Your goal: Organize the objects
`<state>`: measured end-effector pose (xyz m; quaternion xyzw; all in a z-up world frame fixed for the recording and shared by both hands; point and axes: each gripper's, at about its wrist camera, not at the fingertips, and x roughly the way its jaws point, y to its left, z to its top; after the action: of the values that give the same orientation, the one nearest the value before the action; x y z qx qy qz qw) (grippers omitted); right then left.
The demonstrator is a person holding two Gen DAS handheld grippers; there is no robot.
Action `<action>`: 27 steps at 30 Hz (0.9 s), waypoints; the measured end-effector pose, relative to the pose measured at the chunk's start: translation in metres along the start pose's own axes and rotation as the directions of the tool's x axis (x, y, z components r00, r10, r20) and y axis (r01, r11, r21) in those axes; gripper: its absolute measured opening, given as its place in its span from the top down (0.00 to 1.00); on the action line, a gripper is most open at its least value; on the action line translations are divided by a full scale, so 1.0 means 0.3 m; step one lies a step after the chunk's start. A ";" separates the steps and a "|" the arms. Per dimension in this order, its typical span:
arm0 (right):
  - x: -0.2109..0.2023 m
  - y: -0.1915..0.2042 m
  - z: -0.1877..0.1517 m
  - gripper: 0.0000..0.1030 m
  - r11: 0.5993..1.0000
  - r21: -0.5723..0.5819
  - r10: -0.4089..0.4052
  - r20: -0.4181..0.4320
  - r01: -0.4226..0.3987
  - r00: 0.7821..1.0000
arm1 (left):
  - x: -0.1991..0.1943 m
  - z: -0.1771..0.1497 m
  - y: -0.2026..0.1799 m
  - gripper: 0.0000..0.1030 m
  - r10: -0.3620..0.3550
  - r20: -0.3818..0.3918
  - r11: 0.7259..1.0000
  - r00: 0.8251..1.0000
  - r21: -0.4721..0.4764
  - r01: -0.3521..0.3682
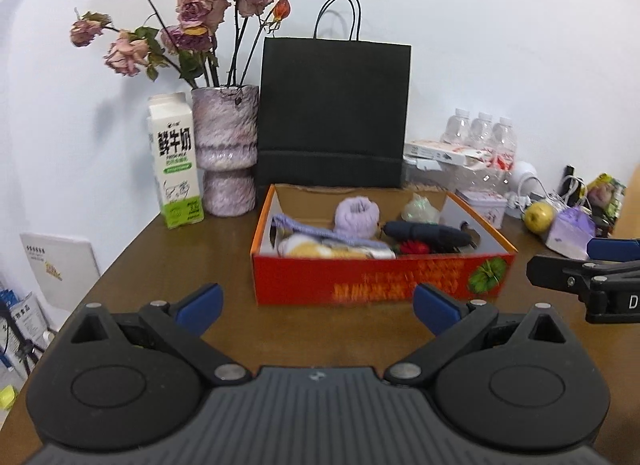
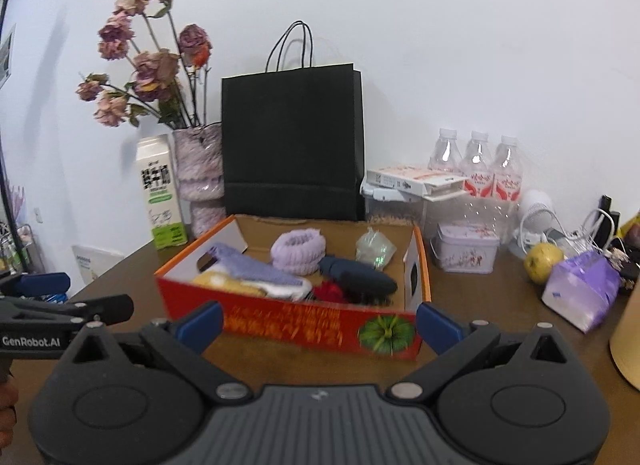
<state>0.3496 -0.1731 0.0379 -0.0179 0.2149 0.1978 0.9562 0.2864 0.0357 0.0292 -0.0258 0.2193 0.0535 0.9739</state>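
An open red and orange cardboard box [image 1: 372,279] [image 2: 280,323] stands on the brown table. Inside lie a lilac scrunchie [image 1: 357,216] [image 2: 298,251], a lavender knit cloth [image 1: 316,233] [image 2: 256,269], a yellow and white soft item [image 1: 332,251] [image 2: 244,285], a dark blue brush [image 1: 428,233] [image 2: 360,277], a red item [image 1: 414,247] [image 2: 330,291] and a clear wrapped piece [image 1: 420,207] [image 2: 374,249]. My left gripper [image 1: 318,307] is open and empty in front of the box. My right gripper [image 2: 318,327] is open and empty at the box's front wall.
Behind the box stand a black paper bag [image 1: 334,113] [image 2: 292,145], a vase of dried roses [image 1: 226,153] and a milk carton [image 1: 174,161]. To the right are water bottles [image 2: 476,165], a small tin [image 2: 466,253], a yellow apple [image 2: 544,263] and a purple tissue pack [image 2: 580,293].
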 end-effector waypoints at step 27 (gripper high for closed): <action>-0.385 0.103 -0.153 0.00 1.000 -0.012 0.004 0.010 -0.004 1.000 | -0.376 -0.130 -0.003 0.00 0.025 0.020 1.000 0.999 0.001 -0.025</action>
<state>0.2233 -0.1929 0.0463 -0.0220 0.2091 0.2012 0.9567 0.1686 0.0214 0.0424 -0.0219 0.2101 0.0658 0.9752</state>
